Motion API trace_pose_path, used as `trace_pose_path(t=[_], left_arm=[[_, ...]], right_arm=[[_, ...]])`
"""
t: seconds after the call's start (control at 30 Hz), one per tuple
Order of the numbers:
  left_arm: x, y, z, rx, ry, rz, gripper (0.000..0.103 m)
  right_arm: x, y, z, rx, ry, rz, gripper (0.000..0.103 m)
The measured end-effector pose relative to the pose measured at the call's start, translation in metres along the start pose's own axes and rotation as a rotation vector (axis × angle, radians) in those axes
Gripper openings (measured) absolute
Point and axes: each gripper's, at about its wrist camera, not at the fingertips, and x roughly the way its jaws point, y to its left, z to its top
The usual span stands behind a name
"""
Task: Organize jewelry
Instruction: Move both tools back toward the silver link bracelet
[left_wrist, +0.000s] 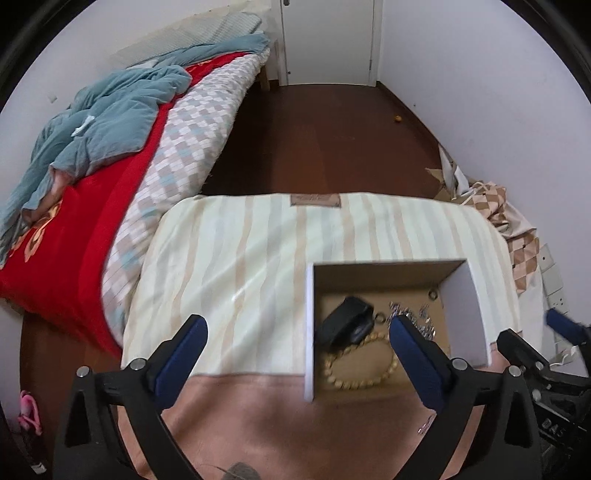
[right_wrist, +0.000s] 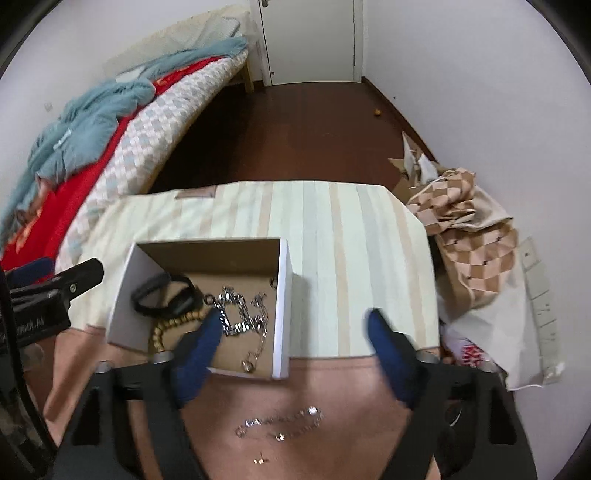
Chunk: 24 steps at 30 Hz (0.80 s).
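Two grippers' jaws wide open, empty, silver chain (right_wrist: 280, 424) below right gripper (right_wrist: 295, 332), outside box (right_wrist: 282, 302).

Open-topped box (right_wrist: 282, 295) reachable from above (walls block sideways entry); striped cloth (right_wrist: 351, 240) beside it bare

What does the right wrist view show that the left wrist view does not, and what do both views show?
Only the right wrist view shows the silver chain and the small earring lying loose on the pink cloth in front of the box, and a ring inside the box near its front edge. Only the left wrist view shows the pink slippers on the floor. Both show the open cardboard box on the striped cloth, with the black band, bead bracelet and silver chains inside. Both grippers are open and empty: left gripper, right gripper.
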Motion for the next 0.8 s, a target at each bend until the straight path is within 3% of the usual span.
trace_pose_path(t=[0.07, 0.33, 0.8], left_arm=[[-0.006, 0.001, -0.008, -0.005, -0.003, 0.01, 0.101], [-0.046, 0.001, -0.031, -0.004, -0.034, 0.045, 0.101], [-0.148, 0.01, -0.049, -0.011, -0.149, 0.052, 0.101]], right_arm=[[-0.005, 0.004, -0.005, -0.007, 0.005, -0.014, 0.101], [-0.041, 0.02, -0.019, -0.028, -0.005, -0.044, 0.102], [-0.155, 0.03, -0.031, -0.021, -0.115, -0.064, 0.102]])
